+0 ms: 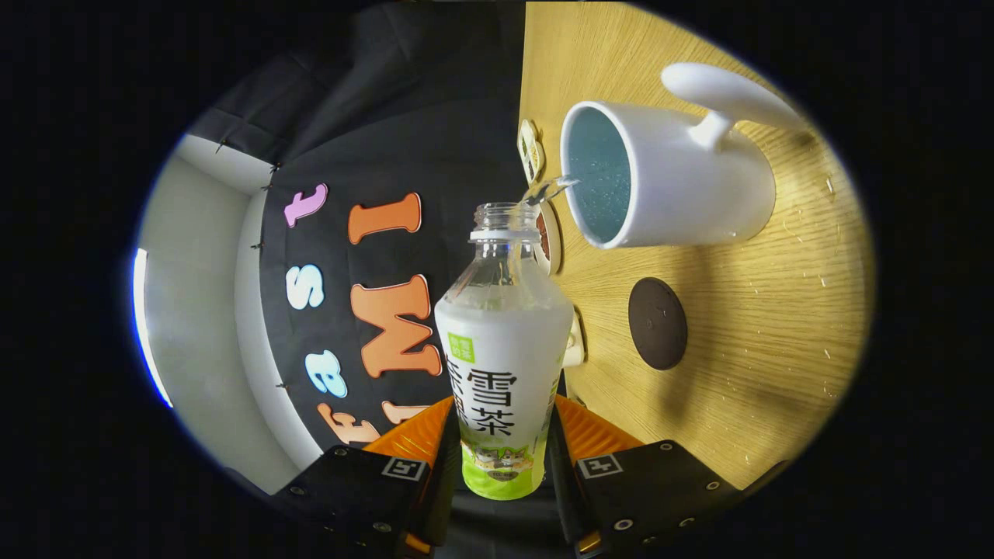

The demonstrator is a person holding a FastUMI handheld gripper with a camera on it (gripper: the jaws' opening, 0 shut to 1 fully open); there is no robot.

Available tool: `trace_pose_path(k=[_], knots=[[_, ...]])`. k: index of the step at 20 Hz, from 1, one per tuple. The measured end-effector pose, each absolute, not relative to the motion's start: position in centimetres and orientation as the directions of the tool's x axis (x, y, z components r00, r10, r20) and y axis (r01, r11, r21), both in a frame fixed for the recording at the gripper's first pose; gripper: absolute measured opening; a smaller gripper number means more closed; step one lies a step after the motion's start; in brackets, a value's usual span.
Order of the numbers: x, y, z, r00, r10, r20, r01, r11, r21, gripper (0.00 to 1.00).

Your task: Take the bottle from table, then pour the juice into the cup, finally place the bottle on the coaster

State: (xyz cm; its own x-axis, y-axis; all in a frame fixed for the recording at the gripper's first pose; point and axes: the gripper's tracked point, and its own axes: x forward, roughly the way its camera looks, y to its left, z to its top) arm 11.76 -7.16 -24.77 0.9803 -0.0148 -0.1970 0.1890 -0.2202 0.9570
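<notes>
My gripper (503,446) is shut on a clear plastic bottle (503,365) with a white and green label, both fingers pressing its lower body. The bottle has no cap and is tipped sideways relative to the wooden table (761,326). A thin clear stream (547,189) runs from the bottle's mouth into the white cup (683,186), which has a blue inside and a long white handle. A dark round coaster (658,323) lies on the table beside the cup, just off to one side of the bottle's shoulder.
Small round patterned discs (531,149) lie near the cup's rim at the table's edge, and another one (548,237) sits behind the bottle's neck. The black cloth booth wall (435,116) stands beyond the table. Water droplets dot the wood.
</notes>
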Motion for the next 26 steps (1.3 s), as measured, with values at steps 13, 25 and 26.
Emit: trace_pose_path(k=[13,25,26], knots=[[11.6,-8.7,-24.1,0.982,-0.041,-0.185,0.165,-0.291,0.942,0.56],[11.7,-8.9,-23.4,0.985,-0.056,-0.161,0.130,-0.363,0.923,0.56],[11.7,-8.9,-23.4,0.985,-0.057,-0.162,0.130,-0.370,0.920,0.56]])
